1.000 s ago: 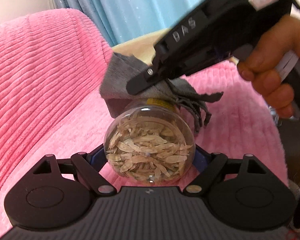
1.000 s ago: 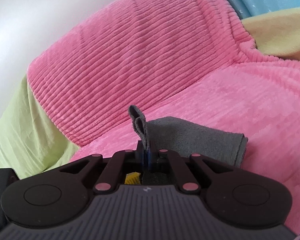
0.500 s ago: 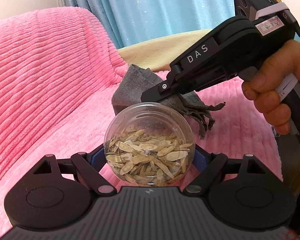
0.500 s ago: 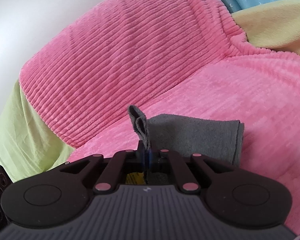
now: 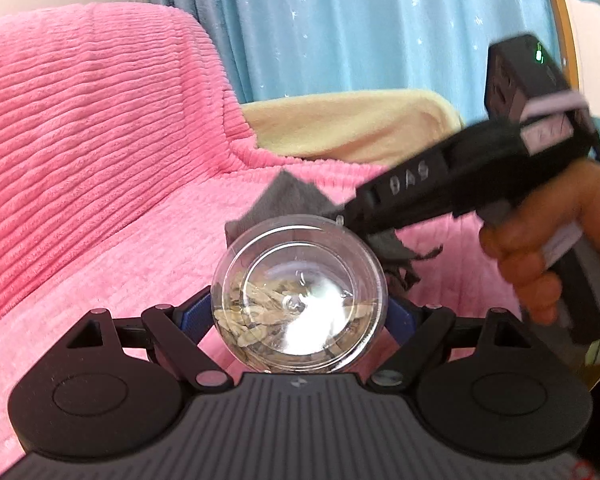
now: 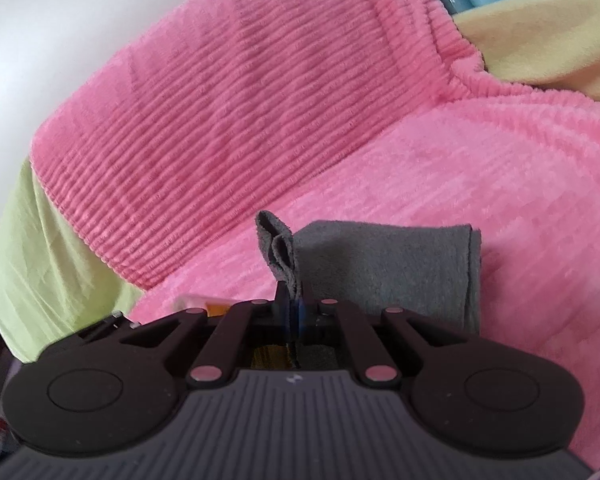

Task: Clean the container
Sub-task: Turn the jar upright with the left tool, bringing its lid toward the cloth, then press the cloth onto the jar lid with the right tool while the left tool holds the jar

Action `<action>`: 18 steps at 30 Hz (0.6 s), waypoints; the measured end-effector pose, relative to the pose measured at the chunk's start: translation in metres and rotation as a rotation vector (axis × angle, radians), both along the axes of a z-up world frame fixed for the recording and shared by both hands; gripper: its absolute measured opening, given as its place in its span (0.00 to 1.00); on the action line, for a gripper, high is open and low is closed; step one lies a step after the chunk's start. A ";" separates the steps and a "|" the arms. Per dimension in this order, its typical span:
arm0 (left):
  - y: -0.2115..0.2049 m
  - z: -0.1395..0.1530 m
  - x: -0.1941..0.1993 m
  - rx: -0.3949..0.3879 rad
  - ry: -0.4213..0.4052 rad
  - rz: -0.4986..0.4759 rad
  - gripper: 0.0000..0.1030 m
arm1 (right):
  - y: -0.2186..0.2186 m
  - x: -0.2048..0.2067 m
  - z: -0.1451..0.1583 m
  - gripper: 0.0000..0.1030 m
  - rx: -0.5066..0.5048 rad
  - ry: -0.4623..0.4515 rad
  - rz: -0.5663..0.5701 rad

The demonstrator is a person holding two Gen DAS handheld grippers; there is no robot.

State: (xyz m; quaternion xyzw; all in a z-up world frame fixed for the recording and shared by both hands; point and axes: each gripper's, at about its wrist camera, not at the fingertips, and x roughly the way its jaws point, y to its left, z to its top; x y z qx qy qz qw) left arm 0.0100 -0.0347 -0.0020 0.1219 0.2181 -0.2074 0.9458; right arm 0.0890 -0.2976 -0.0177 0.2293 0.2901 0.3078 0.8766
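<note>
Left wrist: clear round jar (image 5: 300, 296), grey suede cloth (image 5: 288, 200).

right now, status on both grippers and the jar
Left gripper shut on clear jar of dried slices. Right gripper shut on grey cloth, at jar's far end. Nothing in the way.

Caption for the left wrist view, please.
Left gripper holds a clear jar while the right gripper wipes it with a grey cloth.

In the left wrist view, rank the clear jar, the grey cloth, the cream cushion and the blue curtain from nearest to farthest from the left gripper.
1. Clear jar: clamped in the left gripper jaws.
2. Grey cloth: just beyond the jar, draped over its far end.
3. Cream cushion: behind the cloth, centre right.
4. Blue curtain: at the very back, above the cushion.
</note>
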 end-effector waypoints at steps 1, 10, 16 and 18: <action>0.000 -0.001 0.001 0.003 -0.004 0.005 0.84 | 0.001 0.000 -0.001 0.03 -0.004 0.006 0.001; -0.002 -0.012 0.015 -0.037 -0.037 0.052 0.86 | 0.000 0.004 -0.005 0.03 -0.028 0.029 -0.026; -0.007 -0.024 0.030 -0.042 -0.032 0.068 0.85 | -0.005 0.006 -0.006 0.02 -0.034 0.021 -0.064; -0.008 -0.025 0.031 -0.037 -0.034 0.064 0.84 | -0.009 0.004 -0.002 0.02 -0.022 -0.006 -0.091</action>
